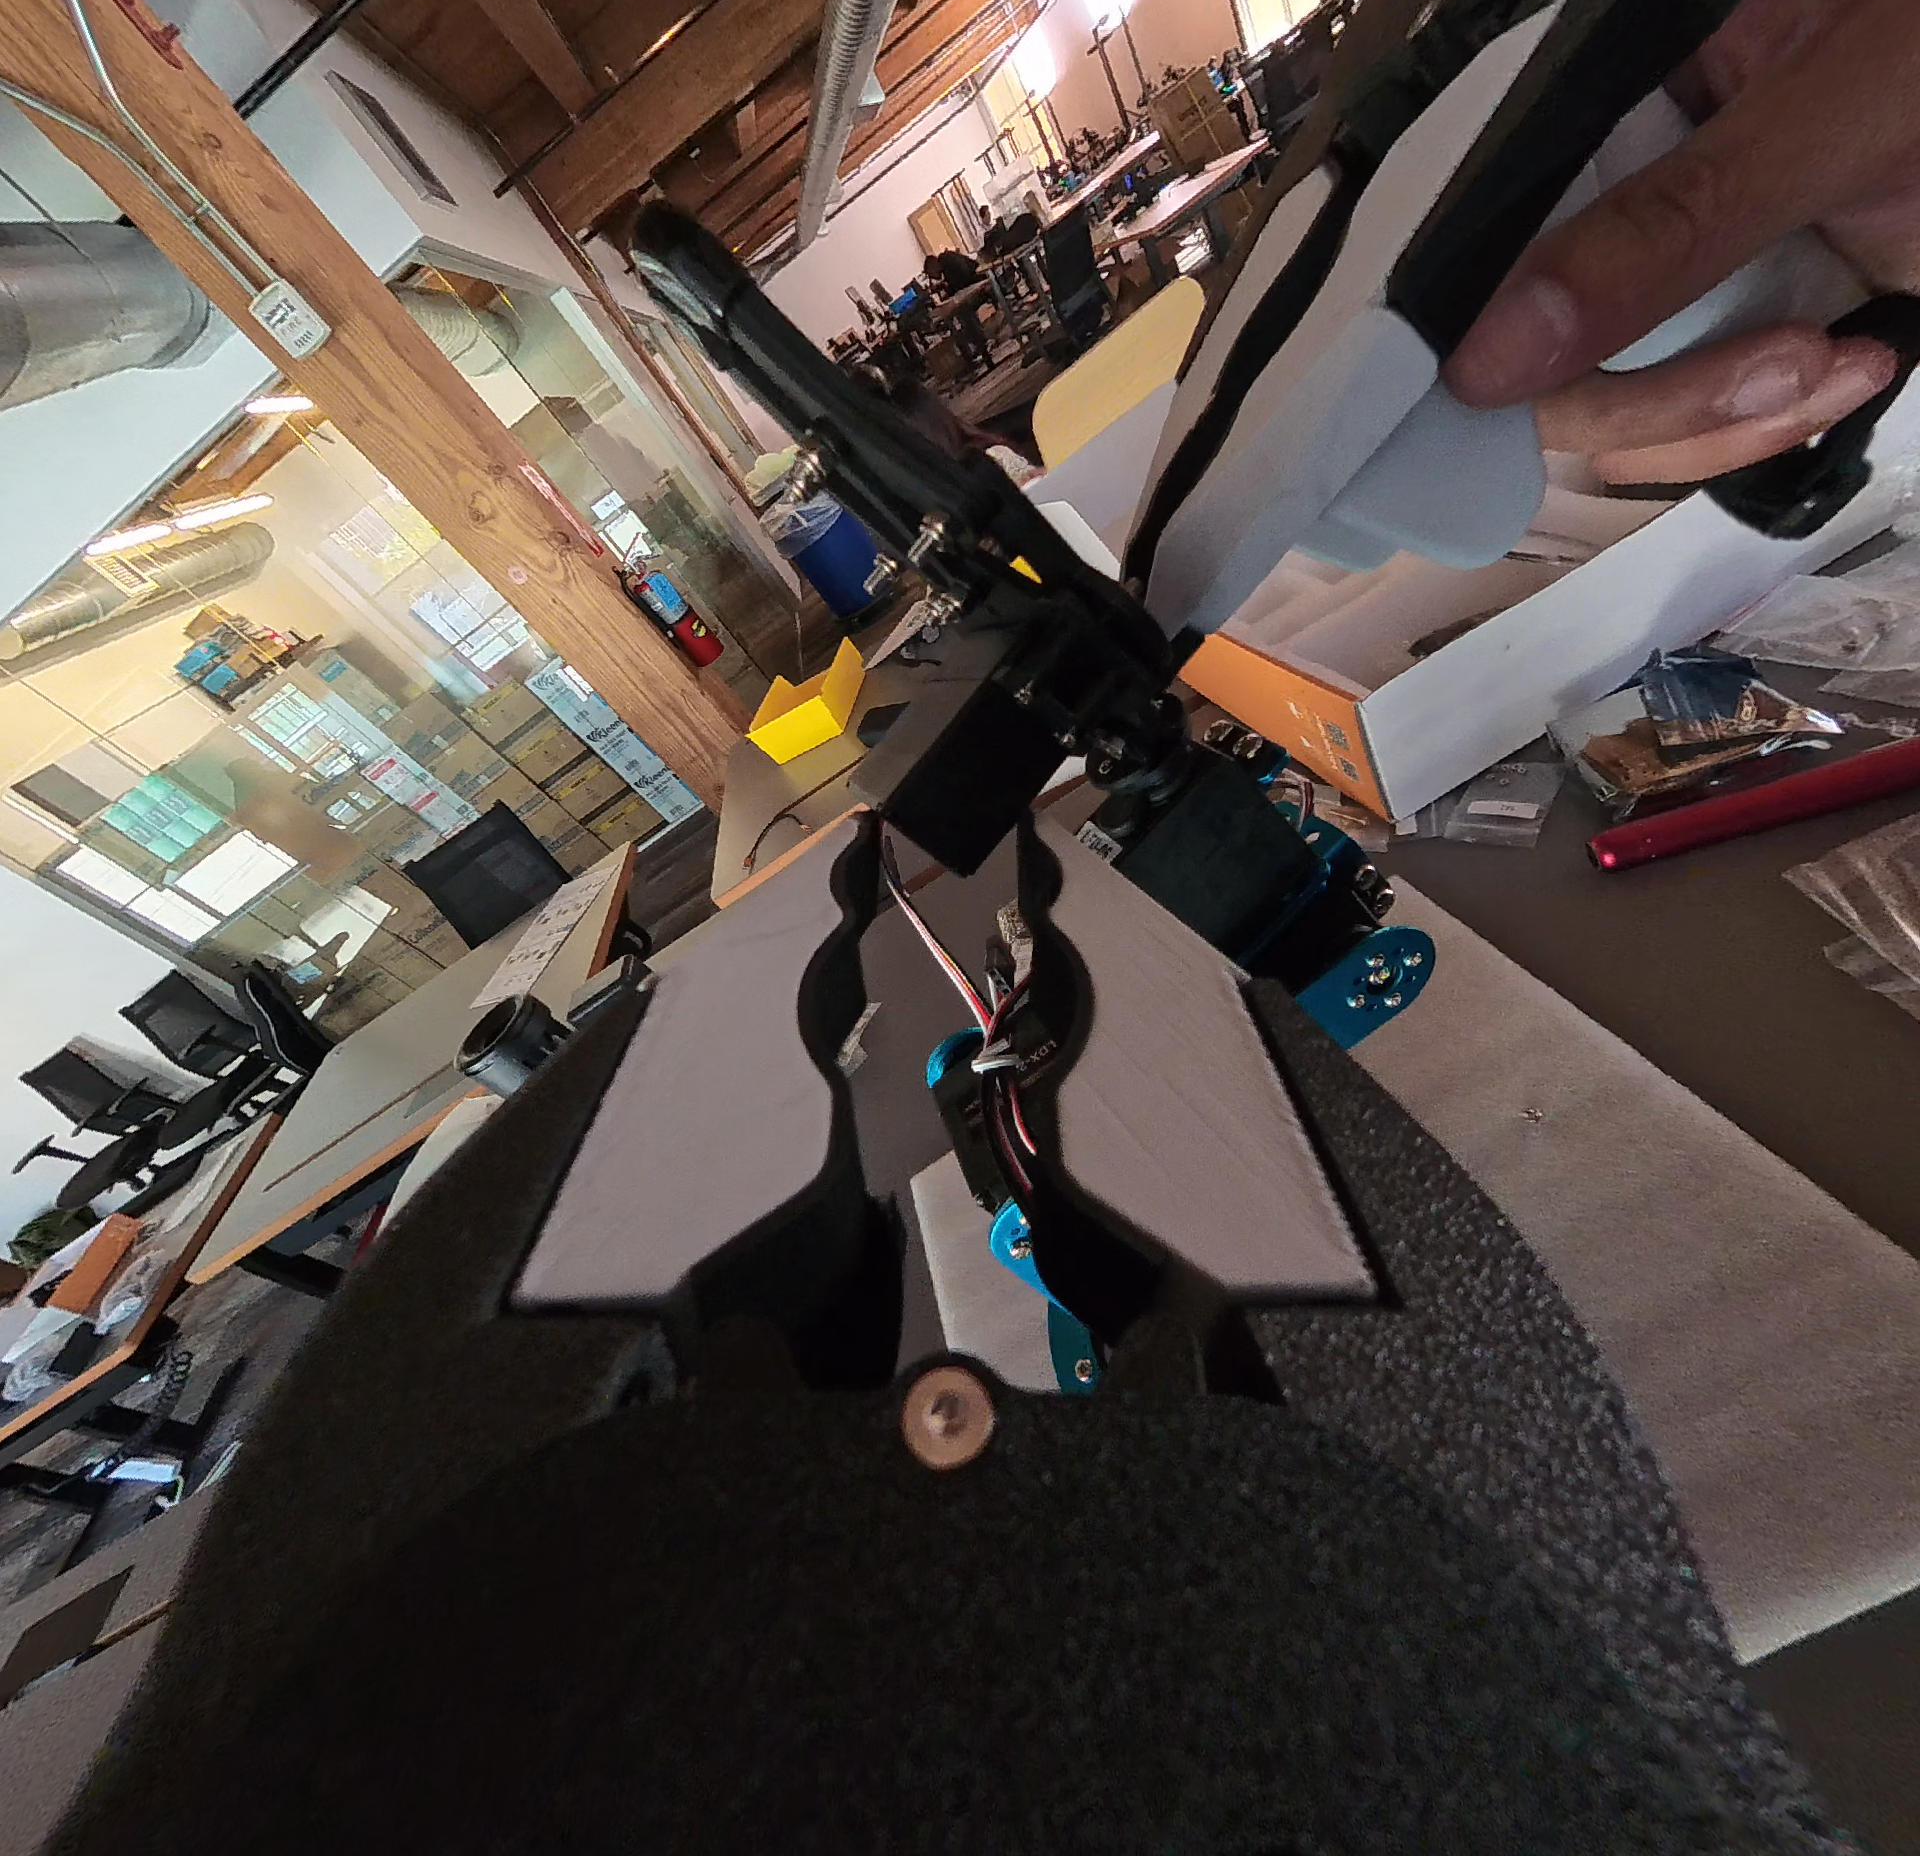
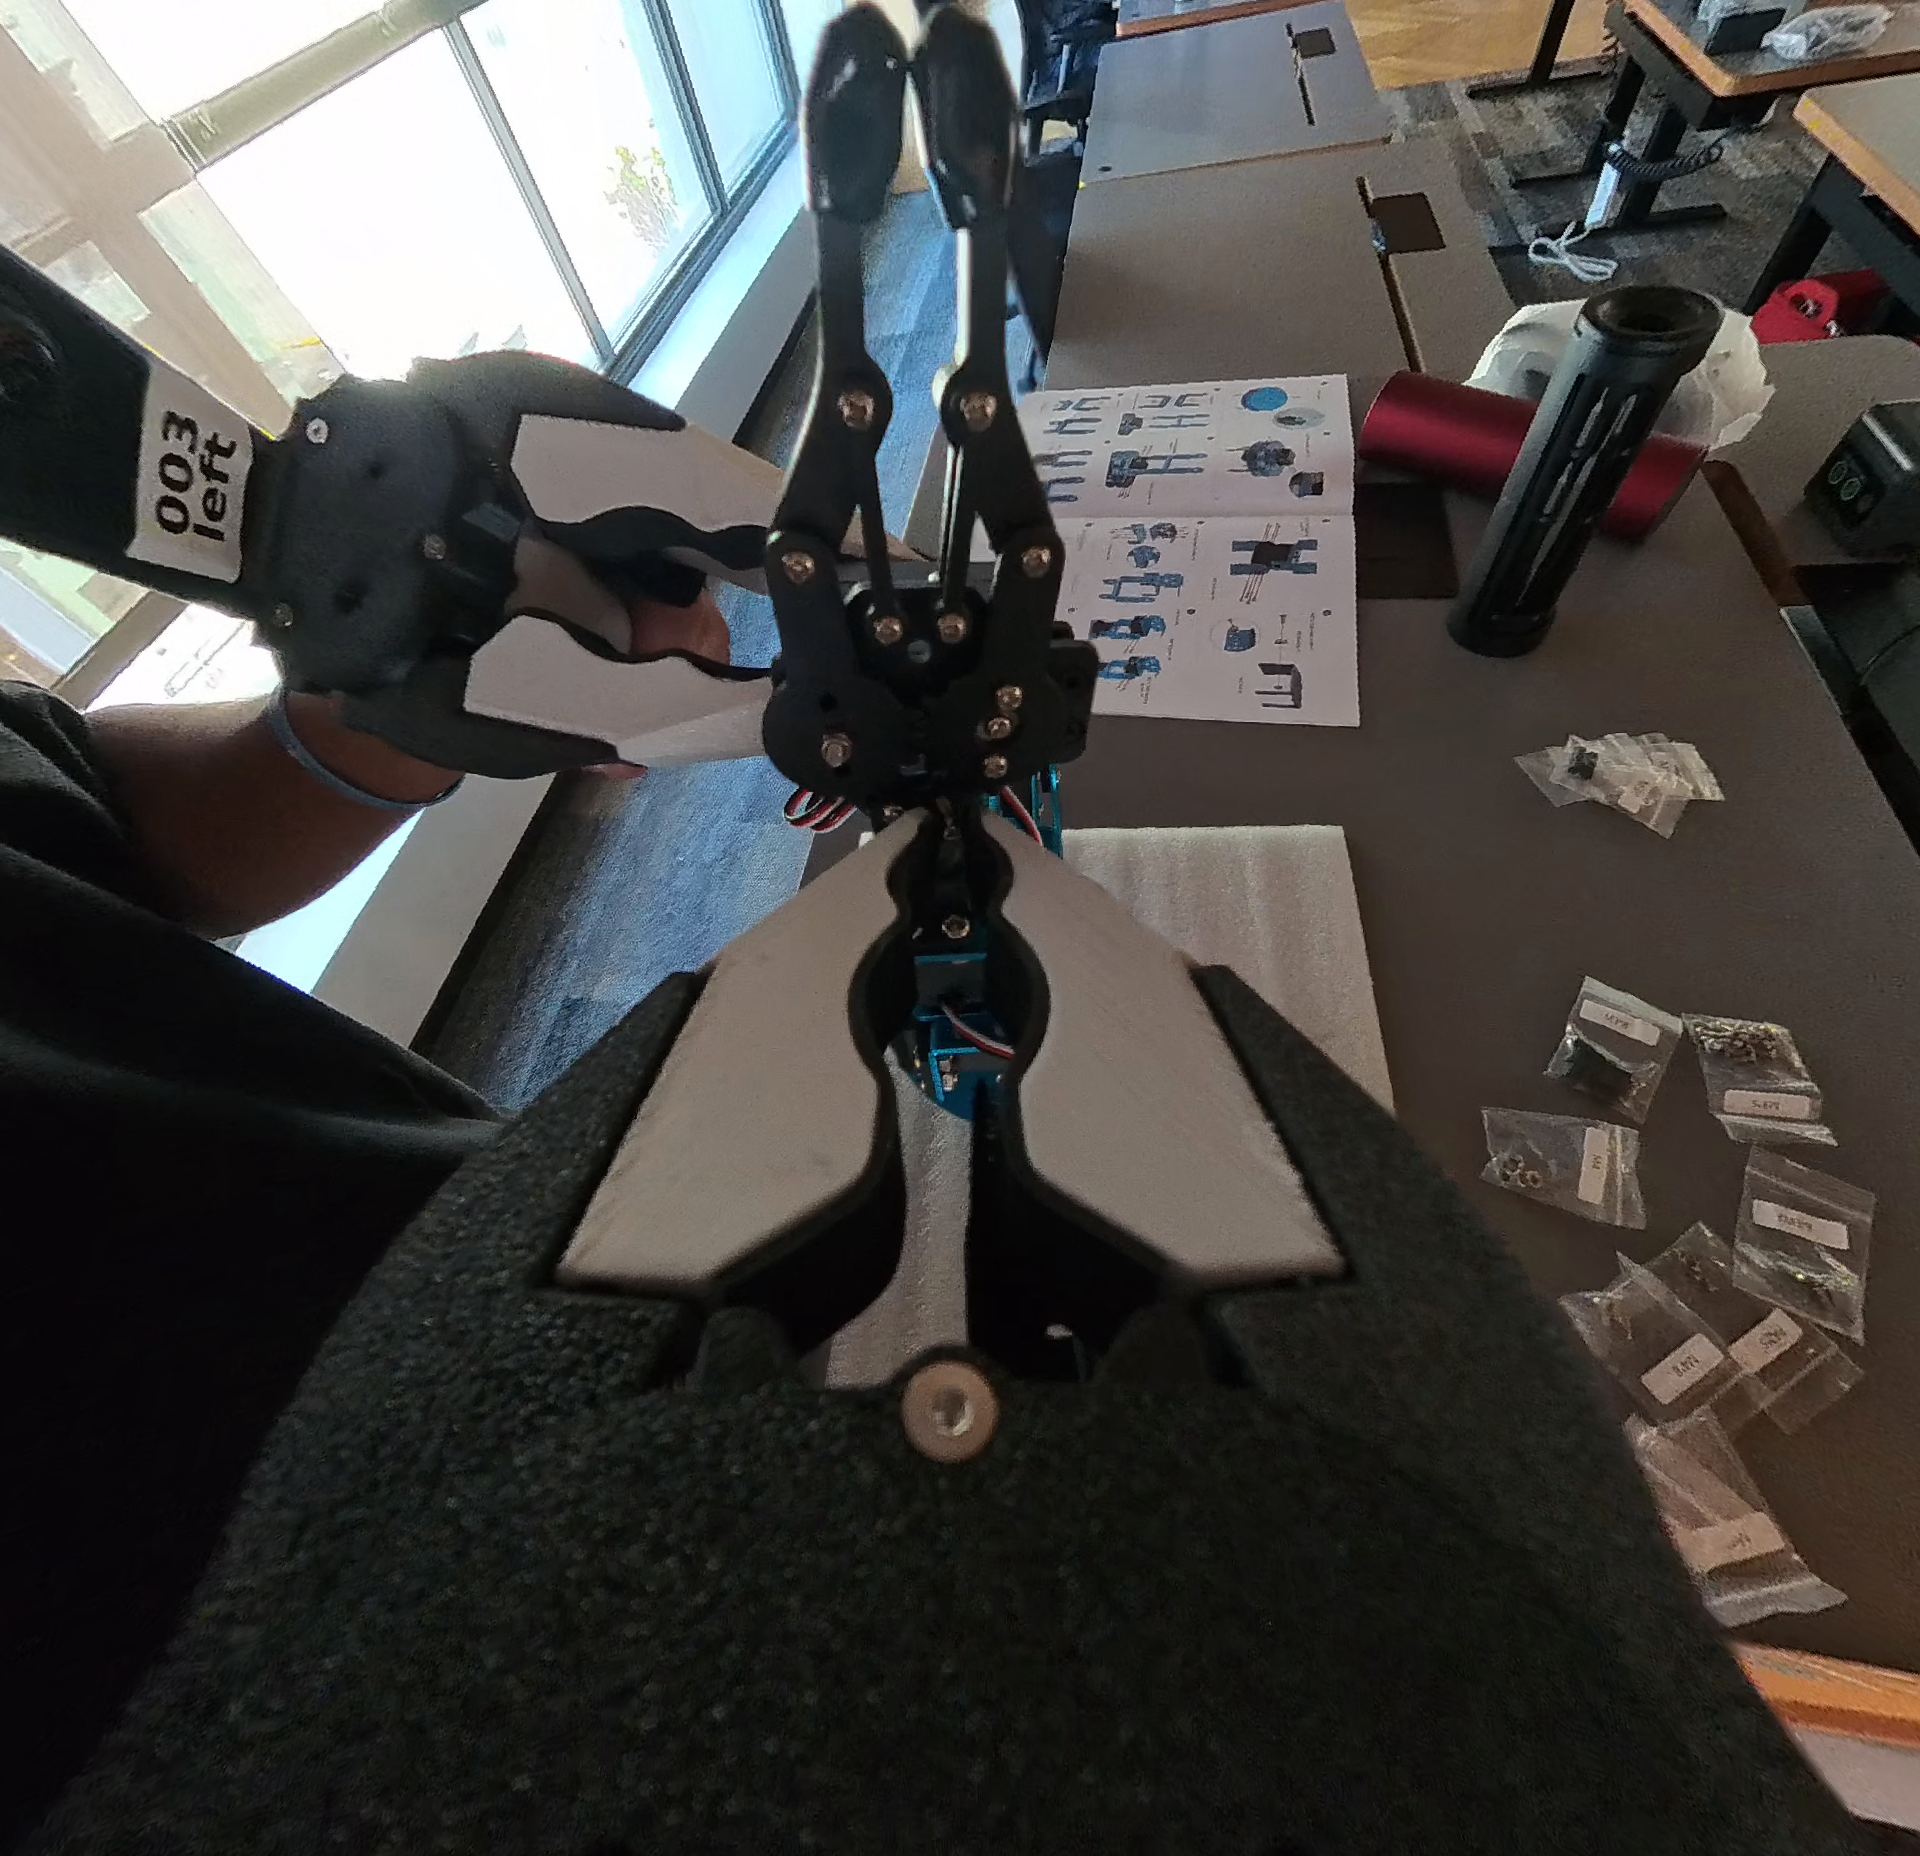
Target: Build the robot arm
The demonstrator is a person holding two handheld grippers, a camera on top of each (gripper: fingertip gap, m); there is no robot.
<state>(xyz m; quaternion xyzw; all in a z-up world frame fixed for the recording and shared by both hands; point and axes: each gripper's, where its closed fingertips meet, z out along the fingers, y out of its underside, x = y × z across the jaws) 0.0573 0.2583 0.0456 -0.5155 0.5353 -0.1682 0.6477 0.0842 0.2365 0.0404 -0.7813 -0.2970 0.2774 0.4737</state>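
A small robot arm stands on a white foam sheet [image 2: 1247, 923]. It has a black linkage claw [image 2: 914, 352] and blue metal brackets [image 2: 951, 1058]. The claw's two fingers point up and nearly touch. My left gripper [image 1: 945, 830] is shut on the black servo block [image 1: 935, 767] at the claw's base. In the right wrist view it [image 2: 764, 622] comes in from the left. My right gripper [image 2: 940, 819] is shut on the thin wrist joint just under the claw base. In the left wrist view it [image 1: 1158, 601] reaches in from the upper right, held by a hand [image 1: 1714, 196]. Servo wires [image 1: 977, 996] hang below.
An open instruction booklet [image 2: 1226, 559] lies behind the arm. Several small clear parts bags [image 2: 1662, 1183] lie at right. A red tube [image 2: 1455, 435] and an upright black cylinder [image 2: 1558, 476] stand at the back right. An orange and white box [image 1: 1455, 684] and a yellow bin [image 1: 810, 710] are beyond. My hands' fingertips stand some 4 cm from each other.
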